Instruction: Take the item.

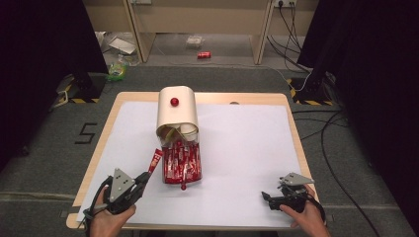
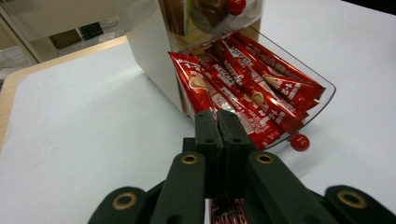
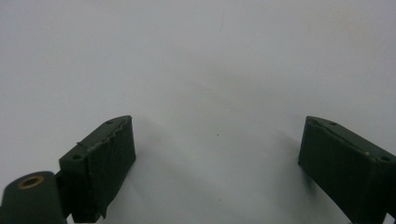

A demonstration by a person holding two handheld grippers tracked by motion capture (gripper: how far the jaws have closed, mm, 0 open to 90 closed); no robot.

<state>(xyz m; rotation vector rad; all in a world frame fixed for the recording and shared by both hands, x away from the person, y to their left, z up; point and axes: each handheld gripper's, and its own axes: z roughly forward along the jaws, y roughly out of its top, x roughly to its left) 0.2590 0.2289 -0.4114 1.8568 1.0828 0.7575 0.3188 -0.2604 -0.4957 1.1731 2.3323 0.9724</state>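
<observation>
One red stick pack (image 1: 156,162) is sitting pinched between the closed jaws of the left gripper (image 1: 148,174). It is poking up and leaning toward the box (image 1: 177,109), just beside the clear tray (image 1: 195,174) at the box's front. In the left gripper view the jaws are pressing tight together, and a bit of red pack (image 2: 227,211) is peeking out under them.

Many more packs (image 2: 243,88) are lying side by side in the tray (image 2: 327,93). A small red knob (image 2: 300,142) is sticking out at the tray's front edge.

The pack is looking thin, light and floppy. Its shiny wrap is likely slippery, so it could be sliding out of a loose grip. It is likely holding powder, so hard squeezing in the middle could be bursting it. The flat sealed end is the best place to grab, and that is about where the jaws are holding it.

The right gripper (image 1: 282,196) is resting near the table's (image 1: 237,98) front right corner, well apart from the box. Its jaws are standing wide open over the white sheet (image 3: 196,70), holding nothing.
</observation>
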